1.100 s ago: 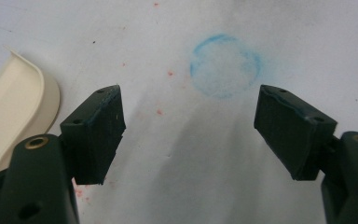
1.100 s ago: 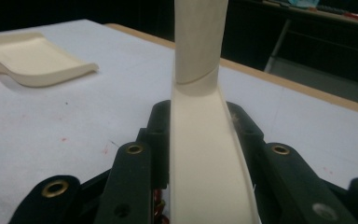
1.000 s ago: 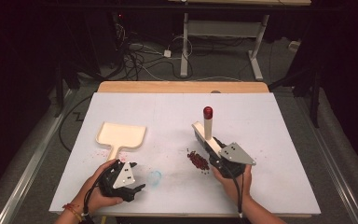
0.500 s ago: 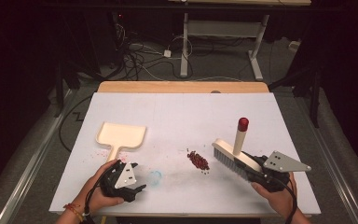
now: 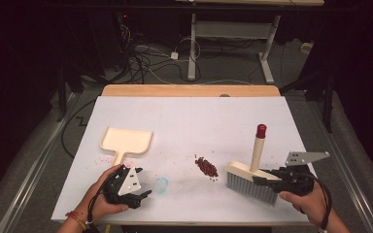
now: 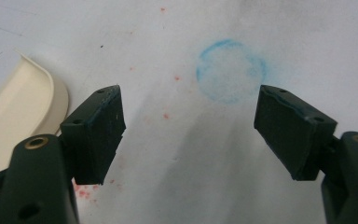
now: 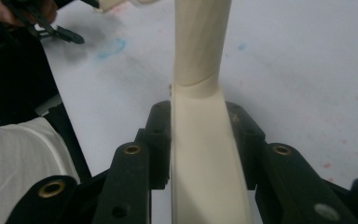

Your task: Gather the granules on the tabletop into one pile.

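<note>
A cream hand brush (image 5: pixel 250 178) with a red-tipped handle stands bristles-down on the white table, right of a small pile of red beans (image 5: pixel 206 167). My right gripper (image 5: pixel 266 179) is shut on the brush's cream back (image 7: pixel 200 158), with the handle rising beyond the jaws. A cream dustpan (image 5: pixel 126 141) lies flat at the left. My left gripper (image 5: pixel 143 196) rests open near the front edge just below the dustpan's handle, nothing between its pads (image 6: pixel 95 133). The dustpan's rim (image 6: pixel 23 105) shows at the left of its view.
A faint blue ring mark (image 6: pixel 230 70) is on the table (image 5: pixel 189 121) ahead of the left gripper, seen too as a blue ring (image 5: pixel 162 184) between the two hands. Red specks dot the surface. A wooden strip (image 5: pixel 189 91) runs along the far edge.
My right gripper has carried the brush rightward and toward the front, from above the beans to the table right of the pile. The left gripper has not moved.
</note>
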Demonstrator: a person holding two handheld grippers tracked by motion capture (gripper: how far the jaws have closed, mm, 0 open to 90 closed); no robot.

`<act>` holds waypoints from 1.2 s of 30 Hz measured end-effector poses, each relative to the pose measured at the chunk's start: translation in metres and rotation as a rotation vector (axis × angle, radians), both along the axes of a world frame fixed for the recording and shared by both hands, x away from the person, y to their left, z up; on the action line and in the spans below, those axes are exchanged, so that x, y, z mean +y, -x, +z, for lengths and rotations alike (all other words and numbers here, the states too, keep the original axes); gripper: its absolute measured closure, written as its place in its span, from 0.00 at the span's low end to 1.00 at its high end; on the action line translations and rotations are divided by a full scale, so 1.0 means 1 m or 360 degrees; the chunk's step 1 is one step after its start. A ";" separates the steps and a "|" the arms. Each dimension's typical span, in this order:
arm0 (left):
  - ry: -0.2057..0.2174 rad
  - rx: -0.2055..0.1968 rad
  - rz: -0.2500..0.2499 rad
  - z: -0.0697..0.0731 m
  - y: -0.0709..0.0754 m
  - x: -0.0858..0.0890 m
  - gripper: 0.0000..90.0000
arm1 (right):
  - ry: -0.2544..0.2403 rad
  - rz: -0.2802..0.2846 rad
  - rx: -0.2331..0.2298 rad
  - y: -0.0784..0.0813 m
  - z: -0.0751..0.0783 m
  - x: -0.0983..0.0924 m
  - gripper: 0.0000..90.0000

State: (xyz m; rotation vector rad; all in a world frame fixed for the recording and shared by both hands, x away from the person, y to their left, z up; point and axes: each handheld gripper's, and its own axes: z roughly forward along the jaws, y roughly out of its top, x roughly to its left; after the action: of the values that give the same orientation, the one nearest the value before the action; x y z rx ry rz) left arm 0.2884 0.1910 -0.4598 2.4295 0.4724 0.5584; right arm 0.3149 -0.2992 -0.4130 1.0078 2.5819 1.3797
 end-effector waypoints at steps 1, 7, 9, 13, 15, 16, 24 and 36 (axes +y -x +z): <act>0.0007 0.0000 0.0002 0.000 -0.001 0.000 0.26 | 0.0007 -0.0023 -0.0010 -0.006 0.000 -0.002 0.73; 0.0013 -0.0004 0.0003 0.003 -0.007 -0.002 0.26 | 0.0135 -0.0053 0.0030 -0.049 0.001 -0.012 0.71; 0.0014 -0.0003 0.0000 0.003 -0.008 -0.002 0.26 | 0.0093 -0.0091 -0.0004 -0.063 0.000 -0.018 0.73; 0.0014 -0.0005 0.0003 0.003 -0.008 -0.003 0.26 | 0.0157 -0.0142 -0.0061 -0.081 -0.003 -0.019 0.73; 0.0026 -0.0008 0.0008 0.004 -0.007 -0.002 0.26 | 0.0186 -0.0257 -0.0117 -0.082 -0.006 -0.017 0.75; 0.0030 -0.0004 0.0011 0.004 -0.007 -0.001 0.26 | 0.0256 -0.0318 -0.0145 -0.082 -0.007 -0.015 0.75; 0.0012 -0.0003 0.0011 0.003 -0.007 -0.002 0.26 | 0.0362 -0.0744 -0.0042 -0.095 -0.027 0.008 0.60; 0.0020 0.0004 0.0007 0.002 -0.007 -0.002 0.26 | 0.0564 -0.0798 -0.0022 -0.118 -0.041 0.024 0.52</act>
State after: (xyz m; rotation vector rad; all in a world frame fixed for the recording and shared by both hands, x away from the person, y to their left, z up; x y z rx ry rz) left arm 0.2959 0.1895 -0.4575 2.4181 0.4810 0.5530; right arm 0.4324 -0.2755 -0.4537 1.4270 2.2211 0.7736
